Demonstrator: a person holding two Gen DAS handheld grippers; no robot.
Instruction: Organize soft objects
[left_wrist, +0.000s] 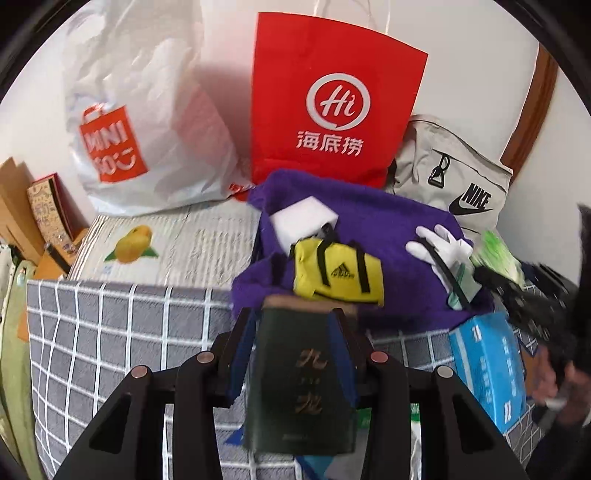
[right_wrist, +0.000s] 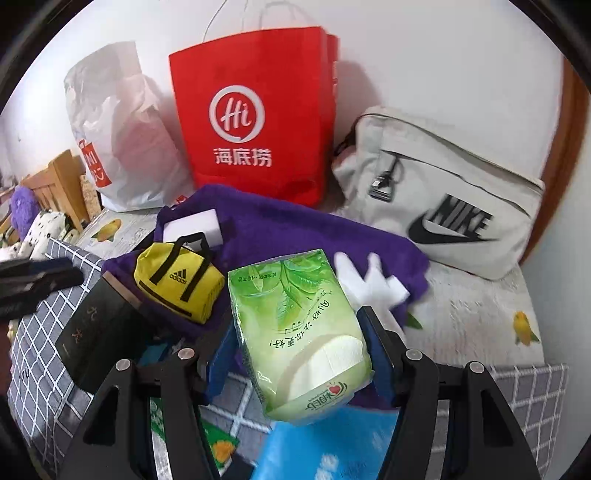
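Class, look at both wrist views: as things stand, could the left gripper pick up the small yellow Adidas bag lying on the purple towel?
Probably not yet. The left gripper has a dark green box between its jaws, so it is occupied. The yellow bag itself lies uncovered on the purple towel just ahead.

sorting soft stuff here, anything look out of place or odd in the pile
The dark green box held in the left gripper looks rigid, not soft. A white glove and yellow mini bag lie askew on the crumpled purple towel.

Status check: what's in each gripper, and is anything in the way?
Left gripper holds dark box. Right gripper holds green tissue pack. Purple towel ahead, cluttered.
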